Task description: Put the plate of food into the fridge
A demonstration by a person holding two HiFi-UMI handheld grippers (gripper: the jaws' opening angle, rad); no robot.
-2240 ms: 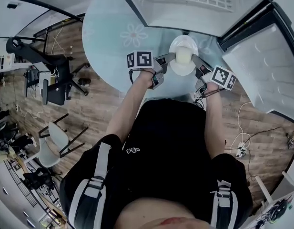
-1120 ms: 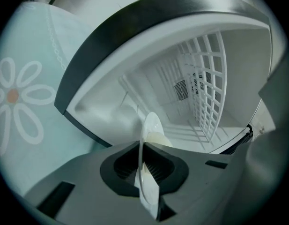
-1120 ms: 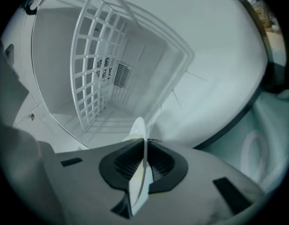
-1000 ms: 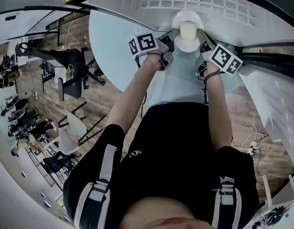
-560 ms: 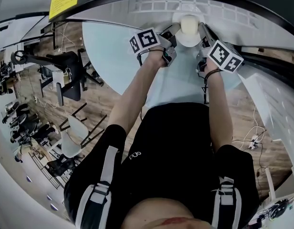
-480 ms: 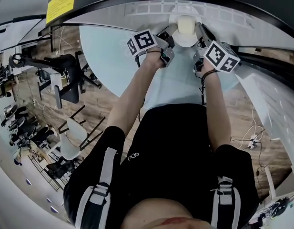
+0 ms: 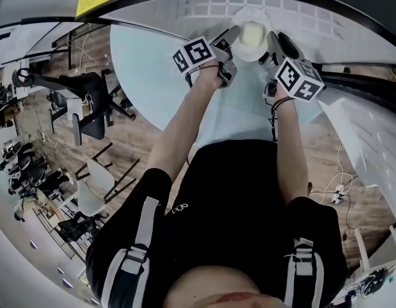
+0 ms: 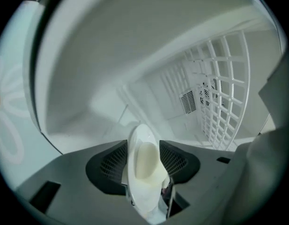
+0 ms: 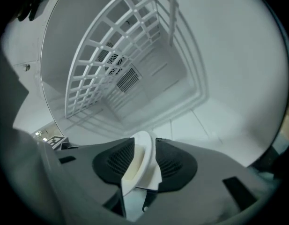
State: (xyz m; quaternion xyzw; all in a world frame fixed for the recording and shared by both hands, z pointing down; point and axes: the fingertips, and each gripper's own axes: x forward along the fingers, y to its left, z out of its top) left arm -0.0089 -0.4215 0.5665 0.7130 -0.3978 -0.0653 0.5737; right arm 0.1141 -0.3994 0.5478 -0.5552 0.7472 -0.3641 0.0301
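A white plate [image 7: 252, 47] with a pale lump of food [image 7: 251, 34] sits inside the white fridge compartment [image 7: 204, 8]. My left gripper [image 7: 228, 38] is at its left rim and my right gripper [image 7: 275, 43] at its right rim. Both pairs of jaws have just been opening, and the rim still lies between them. In the left gripper view the plate [image 8: 142, 172] stands edge-on between the dark pads [image 8: 109, 165], with slack at the sides. The right gripper view shows the rim [image 9: 140, 165] loose between the pads [image 9: 174, 165].
A white wire rack [image 8: 224, 93] and a vent [image 9: 128, 78] line the fridge's inside. The pale open door [image 7: 153, 50] hangs at the left. Office chairs [image 7: 88, 101] stand on the wooden floor at the left, and cables [image 7: 332, 191] lie at the right.
The plate has gone from in front of the fridge to inside the compartment. Both grippers' jaws now stand wider off the rim than half a second ago.
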